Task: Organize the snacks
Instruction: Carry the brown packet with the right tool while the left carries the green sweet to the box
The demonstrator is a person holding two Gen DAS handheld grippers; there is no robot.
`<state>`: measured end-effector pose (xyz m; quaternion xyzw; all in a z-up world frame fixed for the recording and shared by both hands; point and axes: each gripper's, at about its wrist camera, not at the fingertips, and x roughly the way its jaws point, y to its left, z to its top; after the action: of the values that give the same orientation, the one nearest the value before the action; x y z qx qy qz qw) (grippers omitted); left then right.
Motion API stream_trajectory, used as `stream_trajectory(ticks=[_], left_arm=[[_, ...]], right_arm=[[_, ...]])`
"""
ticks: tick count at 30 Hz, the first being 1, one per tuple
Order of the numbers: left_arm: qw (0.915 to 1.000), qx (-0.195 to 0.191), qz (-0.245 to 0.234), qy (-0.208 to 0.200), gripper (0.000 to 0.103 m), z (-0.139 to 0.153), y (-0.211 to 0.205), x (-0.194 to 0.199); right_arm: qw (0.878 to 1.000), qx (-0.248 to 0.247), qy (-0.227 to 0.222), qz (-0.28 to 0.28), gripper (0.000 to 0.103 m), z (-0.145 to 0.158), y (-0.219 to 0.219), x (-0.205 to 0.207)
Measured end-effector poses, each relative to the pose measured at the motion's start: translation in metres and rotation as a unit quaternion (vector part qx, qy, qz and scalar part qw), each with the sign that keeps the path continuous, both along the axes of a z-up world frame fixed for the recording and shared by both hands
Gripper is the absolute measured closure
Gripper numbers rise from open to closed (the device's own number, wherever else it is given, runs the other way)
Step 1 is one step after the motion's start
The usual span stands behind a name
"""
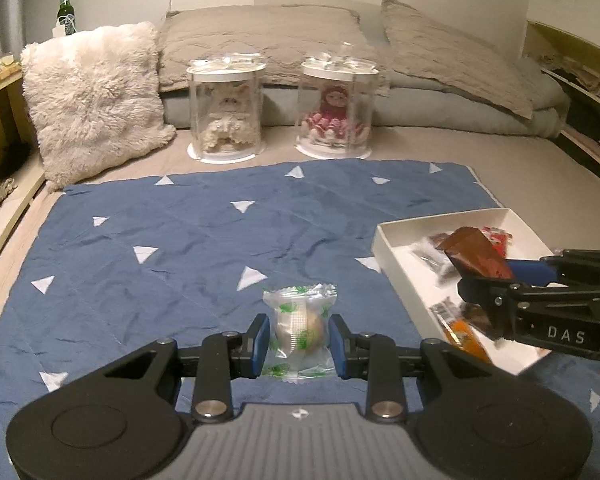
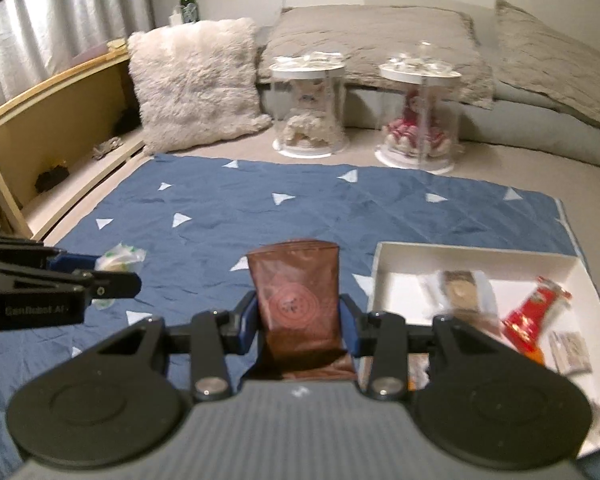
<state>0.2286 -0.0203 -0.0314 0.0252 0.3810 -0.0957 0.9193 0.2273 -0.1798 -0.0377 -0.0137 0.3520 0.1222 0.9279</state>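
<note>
My left gripper (image 1: 299,340) is shut on a clear green-printed snack packet (image 1: 299,328) with a round pastry inside, above the blue cloth (image 1: 204,248). My right gripper (image 2: 299,320) is shut on a brown snack pouch (image 2: 296,300), held upright just left of the white tray (image 2: 476,254). The tray holds several wrapped snacks, among them a red packet (image 2: 534,316). In the left wrist view the right gripper (image 1: 500,276) hangs over the tray (image 1: 388,246) with the brown pouch (image 1: 476,256). In the right wrist view the left gripper (image 2: 104,272) shows at the left with its packet (image 2: 120,258).
The blue cloth with white triangles lies on a bed. Two clear doll cases (image 1: 226,108) (image 1: 338,108) stand behind it. A fluffy white pillow (image 1: 96,100) and grey pillows (image 1: 268,40) lie at the back. A wooden shelf (image 2: 56,120) runs along the left, with a green bottle (image 2: 188,0).
</note>
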Motion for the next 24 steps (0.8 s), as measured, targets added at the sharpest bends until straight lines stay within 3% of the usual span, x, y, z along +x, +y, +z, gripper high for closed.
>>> stream_trajectory(ticks=[8, 24], left_arm=[[0.9999, -0.004, -0.016, -0.003, 0.069, -0.006, -0.034, -0.013], [0.9966, -0.047, -0.068, 0.001, 0.069, -0.017, -0.114, 0.002]], right_arm=[[0.999, 0.006, -0.012, -0.031, 0.055, 0.005, -0.041, -0.027], [0.992, 0.022, -0.007, -0.128, 0.055, -0.002, -0.131, -0.05]])
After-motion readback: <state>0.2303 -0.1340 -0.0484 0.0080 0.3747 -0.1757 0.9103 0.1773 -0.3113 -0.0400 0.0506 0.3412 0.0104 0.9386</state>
